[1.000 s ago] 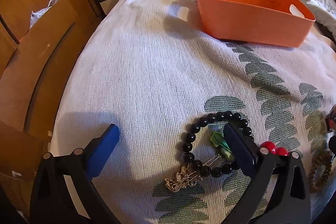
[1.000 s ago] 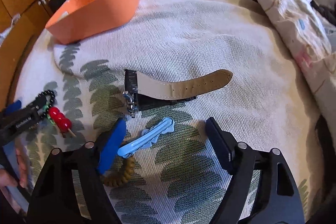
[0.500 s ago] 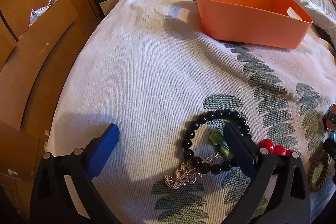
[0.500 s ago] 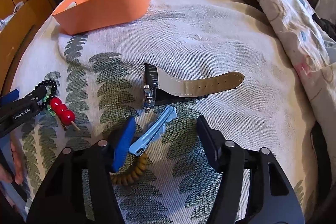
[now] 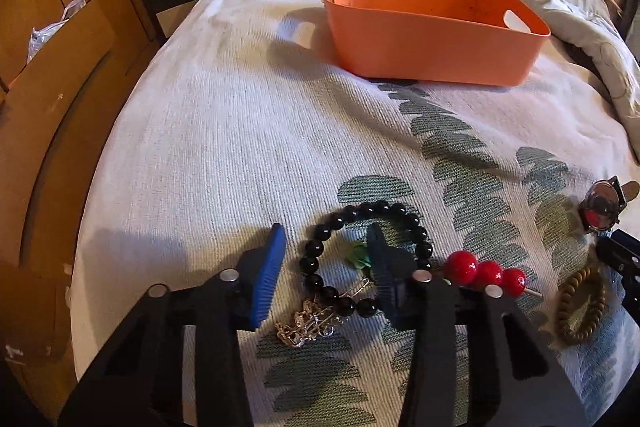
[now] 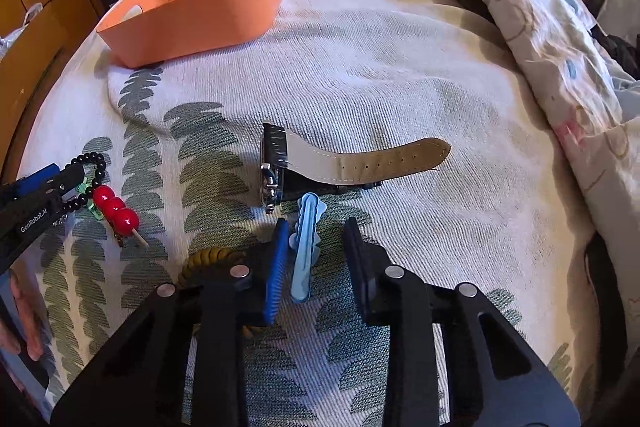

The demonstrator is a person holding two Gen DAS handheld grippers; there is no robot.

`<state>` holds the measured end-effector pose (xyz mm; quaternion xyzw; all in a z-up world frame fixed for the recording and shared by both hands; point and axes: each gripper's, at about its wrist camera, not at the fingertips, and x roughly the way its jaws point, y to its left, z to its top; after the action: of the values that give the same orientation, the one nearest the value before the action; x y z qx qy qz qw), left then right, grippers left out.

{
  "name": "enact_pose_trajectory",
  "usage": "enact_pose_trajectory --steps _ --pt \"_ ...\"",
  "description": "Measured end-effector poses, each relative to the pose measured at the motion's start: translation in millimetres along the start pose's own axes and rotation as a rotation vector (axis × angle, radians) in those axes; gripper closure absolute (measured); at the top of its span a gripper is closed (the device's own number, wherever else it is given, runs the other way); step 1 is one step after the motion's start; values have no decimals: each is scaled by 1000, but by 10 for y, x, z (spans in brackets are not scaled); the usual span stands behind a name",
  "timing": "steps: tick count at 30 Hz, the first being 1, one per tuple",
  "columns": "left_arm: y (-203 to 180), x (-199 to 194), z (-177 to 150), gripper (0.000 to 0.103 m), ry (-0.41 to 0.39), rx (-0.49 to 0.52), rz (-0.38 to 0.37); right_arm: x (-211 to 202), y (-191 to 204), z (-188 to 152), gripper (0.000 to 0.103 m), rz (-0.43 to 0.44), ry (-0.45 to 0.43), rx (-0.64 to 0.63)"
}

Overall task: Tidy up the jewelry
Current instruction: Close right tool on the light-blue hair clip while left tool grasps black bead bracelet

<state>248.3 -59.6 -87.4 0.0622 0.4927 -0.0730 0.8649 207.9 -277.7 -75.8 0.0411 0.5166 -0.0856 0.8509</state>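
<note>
Orange plastic basket (image 5: 432,39) at far end of bed (image 5: 224,131) looks empty, nothing sorted yet.

Left tongs (image 5: 326,269) just been closing, still spread, straddling near side of black bead bracelet (image 5: 366,259), not pinching.

Right tongs (image 6: 316,259) just been closing around light-blue plastic hair clip (image 6: 306,247); left pad touching, right pad apart.

Still loose on bed: leather-strap wristwatch (image 6: 340,167), red bead stick (image 5: 484,271), gold chain (image 5: 306,323), olive coil hair tie (image 5: 580,307).

The only legible lettering is "GenRobot.AI", printed white on the black left gripper (image 6: 76,183) body.
</note>
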Motion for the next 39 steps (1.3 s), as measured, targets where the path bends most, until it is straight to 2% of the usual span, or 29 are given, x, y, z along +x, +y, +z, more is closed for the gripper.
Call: enact_pose_trajectory --steps 5,9,17,29,39 --pt "16 -16 3 92 -4 -10 -55 -9 -56 9 85 20 7 16" --pt "48 -7 9 92 -1 -24 -73 -19 -83 11 87 36 8 29" --pt "85 -66 39 92 -24 -42 -63 -54 -98 13 87 56 -2 35" --pt "137 -311 118 93 -79 -53 -69 -300 -140 63 87 116 -37 62" --pt "108 -667 161 93 -130 -46 -55 -617 -125 41 87 152 -82 73"
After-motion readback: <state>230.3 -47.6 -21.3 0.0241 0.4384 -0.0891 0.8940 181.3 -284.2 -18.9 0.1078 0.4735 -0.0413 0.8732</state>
